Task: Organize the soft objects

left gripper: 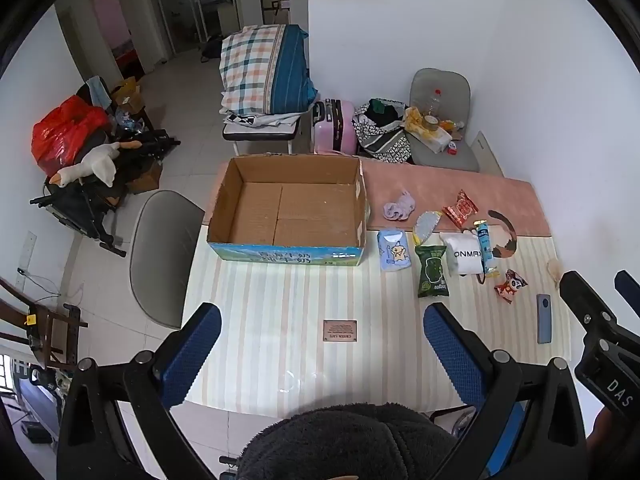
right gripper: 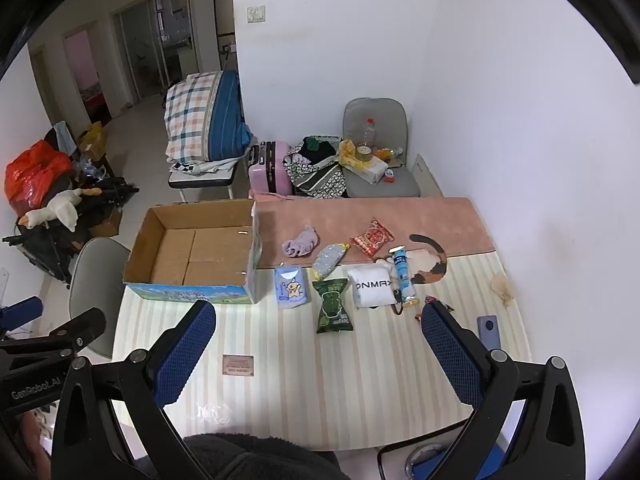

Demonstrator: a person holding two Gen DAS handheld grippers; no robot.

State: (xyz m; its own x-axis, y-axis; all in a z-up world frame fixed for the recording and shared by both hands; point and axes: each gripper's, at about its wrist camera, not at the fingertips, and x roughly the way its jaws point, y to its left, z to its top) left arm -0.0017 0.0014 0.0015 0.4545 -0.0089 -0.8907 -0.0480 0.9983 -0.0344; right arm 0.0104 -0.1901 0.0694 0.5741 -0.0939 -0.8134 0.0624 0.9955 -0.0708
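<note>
An open, empty cardboard box [left gripper: 288, 212] [right gripper: 200, 256] stands on the striped table [left gripper: 304, 308] [right gripper: 340, 364]. To its right lie soft items: a lilac cloth [left gripper: 399, 206] [right gripper: 301, 241], a light-blue tissue pack [left gripper: 394, 249] [right gripper: 292, 286], a green snack bag [left gripper: 431, 271] [right gripper: 333, 305], a white packet [left gripper: 464, 253] [right gripper: 372, 285], a red snack pack [left gripper: 461, 208] [right gripper: 372, 237], a blue tube [left gripper: 485, 246] [right gripper: 402, 272]. My left gripper [left gripper: 322, 344] and right gripper [right gripper: 318, 344] are both open and empty, held above the table's near edge.
A grey phone [left gripper: 545, 318] [right gripper: 489, 330] lies at the table's right. A small brown label [left gripper: 340, 331] [right gripper: 238, 365] sits on the near table. A grey chair [left gripper: 166, 256] stands left of the table. A white wall is close on the right.
</note>
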